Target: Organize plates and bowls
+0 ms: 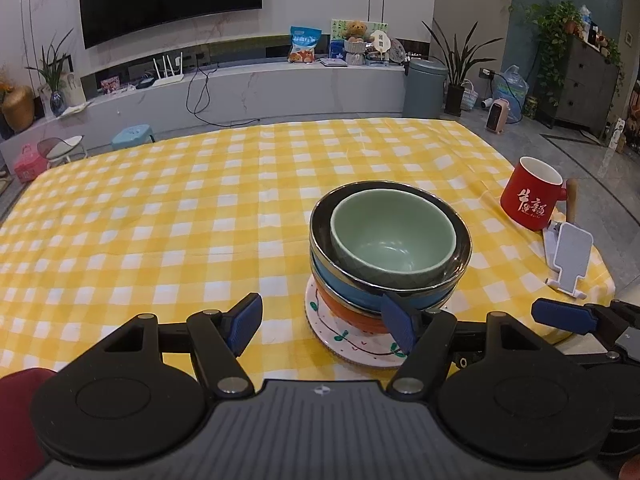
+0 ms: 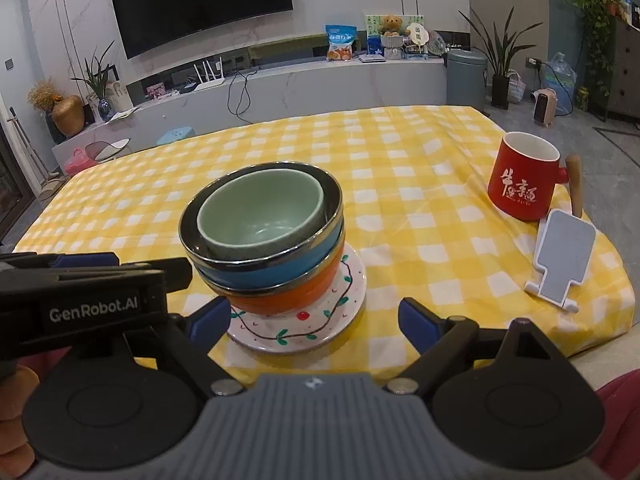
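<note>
A stack stands on the yellow checked tablecloth: a green bowl (image 1: 392, 240) inside a steel-rimmed blue bowl (image 1: 360, 292), on an orange bowl (image 1: 344, 312), on a white painted plate (image 1: 352, 344). The stack also shows in the right wrist view: green bowl (image 2: 260, 216), blue bowl (image 2: 272, 268), orange bowl (image 2: 288, 296), plate (image 2: 304, 328). My left gripper (image 1: 324, 326) is open and empty, just in front and left of the stack, its right finger overlapping the plate's edge. My right gripper (image 2: 316, 324) is open and empty, low in front of the plate.
A red mug (image 1: 532, 196) with a wooden handle and a white phone stand (image 1: 568, 256) sit near the table's right edge; both show in the right wrist view, mug (image 2: 520, 176), stand (image 2: 560, 256). The left gripper's body (image 2: 80, 292) crosses the right wrist view's left side.
</note>
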Demonstrator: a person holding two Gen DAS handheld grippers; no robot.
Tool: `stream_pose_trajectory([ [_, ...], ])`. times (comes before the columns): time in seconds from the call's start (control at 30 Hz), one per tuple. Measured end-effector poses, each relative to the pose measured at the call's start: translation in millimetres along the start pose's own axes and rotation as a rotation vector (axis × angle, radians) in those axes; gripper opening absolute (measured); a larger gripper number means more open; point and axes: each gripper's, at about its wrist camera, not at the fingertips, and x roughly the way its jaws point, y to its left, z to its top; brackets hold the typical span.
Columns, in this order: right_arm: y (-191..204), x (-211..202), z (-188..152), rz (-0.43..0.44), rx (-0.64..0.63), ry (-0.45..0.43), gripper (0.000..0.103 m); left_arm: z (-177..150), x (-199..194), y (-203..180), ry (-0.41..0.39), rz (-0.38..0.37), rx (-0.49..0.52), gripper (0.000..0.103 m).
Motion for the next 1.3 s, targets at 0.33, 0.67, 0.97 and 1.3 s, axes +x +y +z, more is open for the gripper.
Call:
stream_pose_trajectory([
  [0.33, -0.9, -0.9, -0.9, 0.004, -0.006, -0.012, 0.089, 0.8, -3.4, -1.7, -0.013, 0.024, 0.012, 0.08],
  [0.67, -0.9, -0.4, -1.1, 0.008, -0.004, -0.02, 0.089, 0.3, -2.1, 0.1, -0.017, 0.004, 0.004, 0.08],
  [0.97, -1.6, 1.8, -2.5, 0.012, 0.004, -0.014, 0.089, 0.4, -1.4, 0.2, -0.01, 0.009, 0.007, 0.08],
  [1.3, -2.6, 5.5, -2.9, 0.018, 0.014, -0.006, 0.089, 0.4, 0.7, 1.1, 0.009, 0.009, 0.004, 0.08],
])
